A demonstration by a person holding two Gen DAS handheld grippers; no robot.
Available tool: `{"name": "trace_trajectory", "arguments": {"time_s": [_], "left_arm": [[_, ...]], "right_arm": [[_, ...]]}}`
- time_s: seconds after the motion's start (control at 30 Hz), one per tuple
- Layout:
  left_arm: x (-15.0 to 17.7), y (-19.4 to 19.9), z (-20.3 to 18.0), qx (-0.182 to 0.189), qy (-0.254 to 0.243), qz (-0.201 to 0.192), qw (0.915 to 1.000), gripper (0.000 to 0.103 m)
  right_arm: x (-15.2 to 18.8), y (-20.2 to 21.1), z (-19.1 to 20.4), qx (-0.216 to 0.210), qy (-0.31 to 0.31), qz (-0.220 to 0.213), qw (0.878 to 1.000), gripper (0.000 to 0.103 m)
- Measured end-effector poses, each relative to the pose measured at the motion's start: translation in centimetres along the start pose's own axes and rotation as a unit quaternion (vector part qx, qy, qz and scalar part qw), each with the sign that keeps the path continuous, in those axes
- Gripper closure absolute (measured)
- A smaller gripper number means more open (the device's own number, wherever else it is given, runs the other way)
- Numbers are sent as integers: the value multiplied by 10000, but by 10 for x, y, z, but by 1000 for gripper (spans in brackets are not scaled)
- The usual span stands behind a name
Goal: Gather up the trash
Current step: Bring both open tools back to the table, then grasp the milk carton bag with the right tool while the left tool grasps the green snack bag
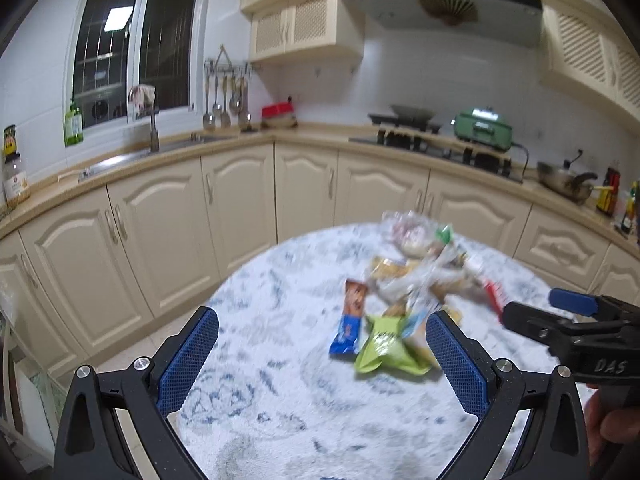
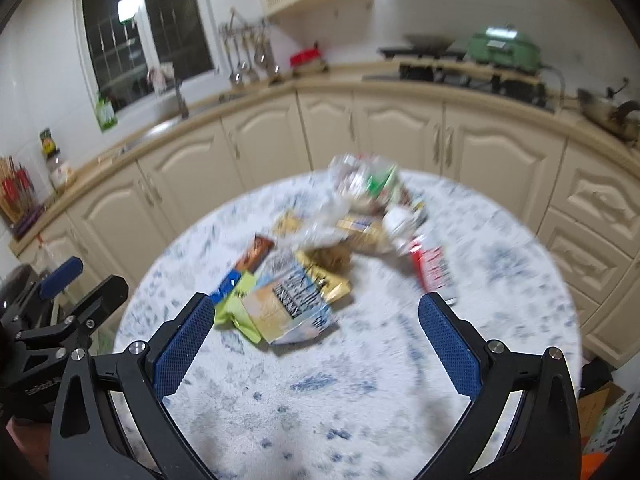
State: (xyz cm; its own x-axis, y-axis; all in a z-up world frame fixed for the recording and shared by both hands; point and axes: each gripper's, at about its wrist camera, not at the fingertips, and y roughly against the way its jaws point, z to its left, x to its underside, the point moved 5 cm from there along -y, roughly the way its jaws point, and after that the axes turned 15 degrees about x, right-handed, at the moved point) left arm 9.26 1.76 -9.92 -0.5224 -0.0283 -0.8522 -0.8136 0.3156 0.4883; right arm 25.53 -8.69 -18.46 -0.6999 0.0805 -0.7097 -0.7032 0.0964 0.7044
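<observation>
A heap of snack wrappers (image 1: 416,280) lies on a round table (image 1: 280,380) with a white and blue patterned cloth. It holds a blue and orange bar wrapper (image 1: 350,322), a lime green packet (image 1: 386,346), a red wrapper (image 1: 493,294) and clear plastic bags. My left gripper (image 1: 322,330) hangs open above the table, just short of the heap. The right gripper (image 1: 538,312) shows at the right edge. In the right wrist view the heap (image 2: 320,248) lies ahead of my open right gripper (image 2: 316,316), with a pale printed packet (image 2: 288,304) nearest. Both views are blurred.
Cream kitchen cabinets (image 1: 240,216) and a counter curve behind the table, with a sink (image 1: 168,148), a stove (image 1: 420,132), a green appliance (image 1: 484,128) and a pan (image 1: 564,184). Cardboard boxes (image 2: 604,416) sit on the floor at the lower right.
</observation>
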Motion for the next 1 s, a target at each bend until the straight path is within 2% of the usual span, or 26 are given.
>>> {"name": "trace_trajectory", "arguments": {"time_s": [0.27,0.43,0.57,0.77,1.0], "left_arm": [[-24,-65,29,-66,129,453,9989,1],[-35,-102,40,-71,144,647,9978,1],[-41,-124,40,-43,73,732,9973,1],[-46,-155,27,89,-78,768,9970,1],[-42,-197,3,333,-517,1044,9926,1]], "right_arm": [[12,-72,33,-282,408,633,9968,1],[17,-102,41,-452,517,931,9933,20],[20,-105,39,-425,559,939,9931,29],[24,-96,14,-434,367,882,9945,31],[31,-83,-23,-266,67,879,9957,33]]}}
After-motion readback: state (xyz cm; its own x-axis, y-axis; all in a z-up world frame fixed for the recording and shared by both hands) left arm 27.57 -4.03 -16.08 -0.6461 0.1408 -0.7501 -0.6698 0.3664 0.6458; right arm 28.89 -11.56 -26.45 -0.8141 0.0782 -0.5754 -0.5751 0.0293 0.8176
